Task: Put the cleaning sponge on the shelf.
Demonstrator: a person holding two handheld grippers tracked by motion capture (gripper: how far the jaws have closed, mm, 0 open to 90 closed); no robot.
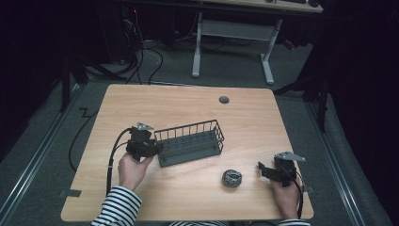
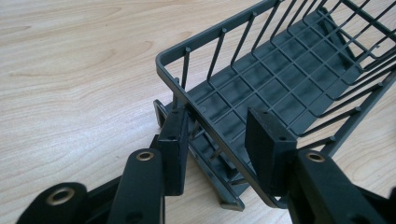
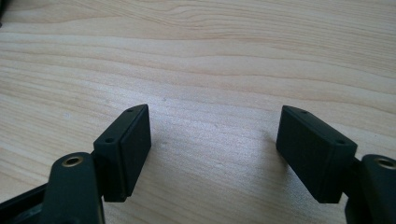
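A dark grey wire basket (image 1: 190, 141) stands in the middle of the wooden table. In the high view my left gripper (image 1: 156, 147) is at the basket's left end. The left gripper view shows the left gripper (image 2: 219, 135) open, its jaws astride the basket's end wall (image 2: 212, 126), one pad outside and one inside. A gap remains beside the inner pad. My right gripper (image 1: 263, 169) rests near the table's front right, open, pointing left. In its own view the right gripper (image 3: 212, 140) has only bare wood between the pads.
A crumpled grey metallic ball (image 1: 232, 178) lies on the table (image 1: 188, 103) between the basket and the right gripper. A round cable hole (image 1: 224, 100) sits near the far edge. Another desk's white legs (image 1: 197, 47) stand on the floor beyond.
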